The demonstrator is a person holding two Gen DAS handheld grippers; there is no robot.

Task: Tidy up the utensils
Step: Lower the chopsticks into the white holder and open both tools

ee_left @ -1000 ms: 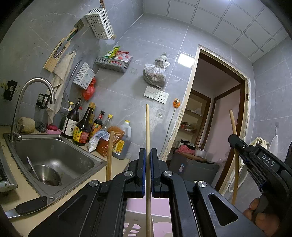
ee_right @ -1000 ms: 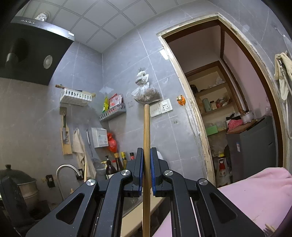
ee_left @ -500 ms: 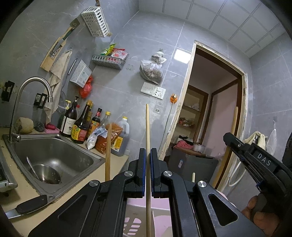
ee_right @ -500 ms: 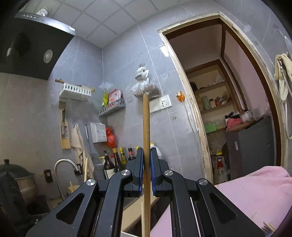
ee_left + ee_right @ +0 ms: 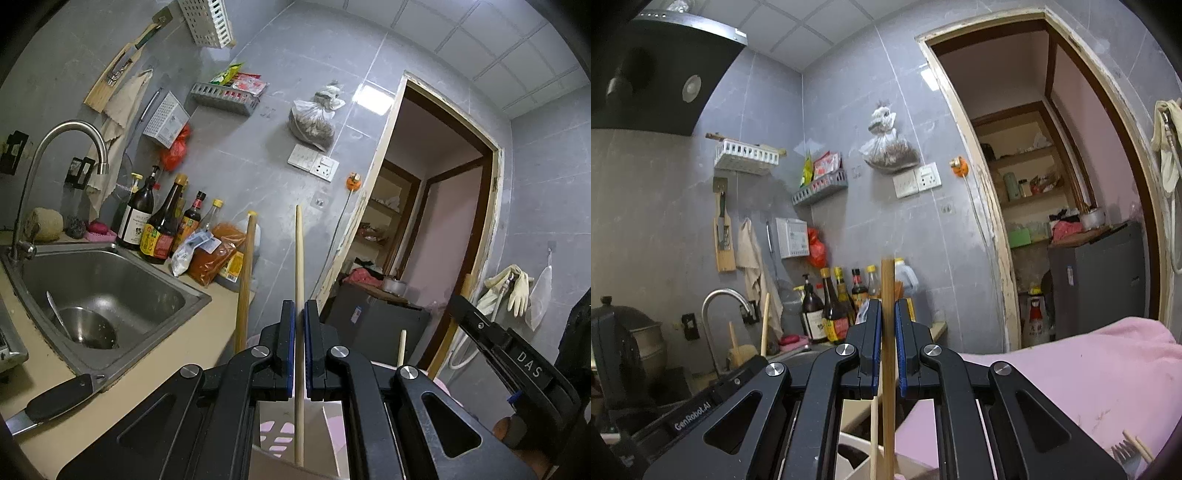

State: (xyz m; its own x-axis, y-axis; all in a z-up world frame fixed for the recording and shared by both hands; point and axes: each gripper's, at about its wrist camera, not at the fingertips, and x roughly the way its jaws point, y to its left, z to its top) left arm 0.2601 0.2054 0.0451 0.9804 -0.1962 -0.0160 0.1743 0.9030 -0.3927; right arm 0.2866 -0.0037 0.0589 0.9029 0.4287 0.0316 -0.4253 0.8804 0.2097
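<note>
My left gripper (image 5: 299, 314) is shut on a pale wooden chopstick (image 5: 299, 258) that stands upright, its lower end down in a white holder (image 5: 295, 443). A darker chopstick (image 5: 245, 273) and a short stick (image 5: 401, 349) stand in the same holder. My right gripper (image 5: 885, 310) is shut on a darker brown chopstick (image 5: 887, 284), upright, with a pale stick (image 5: 874, 435) beside it over a white holder (image 5: 853, 454). The right gripper also shows at the right of the left wrist view (image 5: 517, 362).
A steel sink (image 5: 92, 291) with a bowl and ladle lies left, under a tap (image 5: 62, 147). Sauce bottles (image 5: 159, 221) line the wall. A knife (image 5: 51, 402) lies on the counter edge. A pink cloth (image 5: 1071, 369) and a fork (image 5: 1123, 452) are at right. A doorway (image 5: 424, 221) is behind.
Both grippers have moved down with their chopsticks. The right chopstick has slid lower through its jaws, so less shows above them. The right gripper has dropped lower in the left view.
</note>
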